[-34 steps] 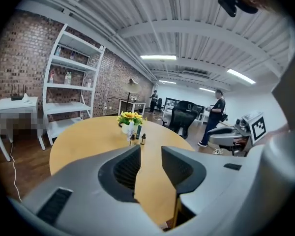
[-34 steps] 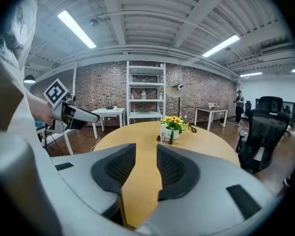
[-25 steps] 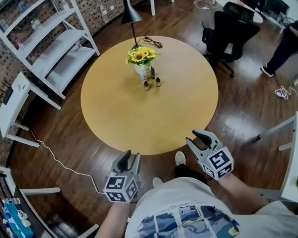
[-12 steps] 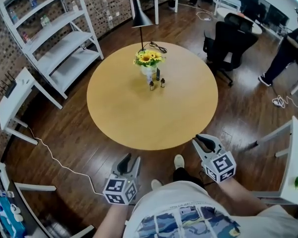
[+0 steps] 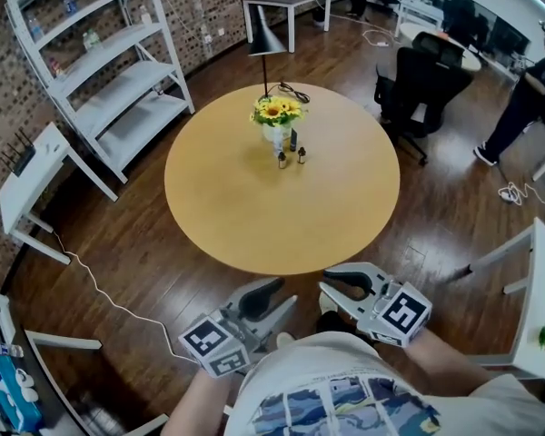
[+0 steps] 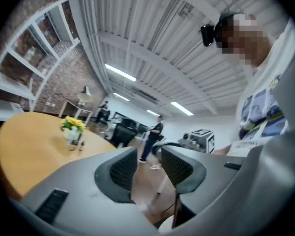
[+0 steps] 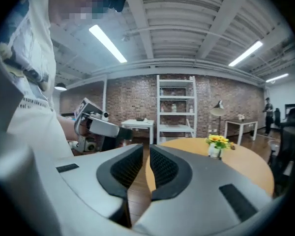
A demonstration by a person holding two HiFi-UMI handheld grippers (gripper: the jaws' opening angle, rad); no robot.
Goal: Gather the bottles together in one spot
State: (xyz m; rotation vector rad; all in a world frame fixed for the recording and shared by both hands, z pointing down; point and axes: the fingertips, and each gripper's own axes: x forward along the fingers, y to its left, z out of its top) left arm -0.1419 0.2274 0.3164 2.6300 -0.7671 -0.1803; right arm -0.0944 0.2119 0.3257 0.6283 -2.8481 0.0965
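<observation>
The right gripper [image 7: 146,150] has just been closing its jaws, which stand a thin slit apart with nothing between them. The left gripper [image 7: 94,124] sits at nine o'clock and a white shelf [image 7: 175,107] at twelve. A round table [image 7: 246,163] spreads toward three o'clock, with flowers [image 7: 215,140] on it.

no text or label can be read anywhere.
</observation>
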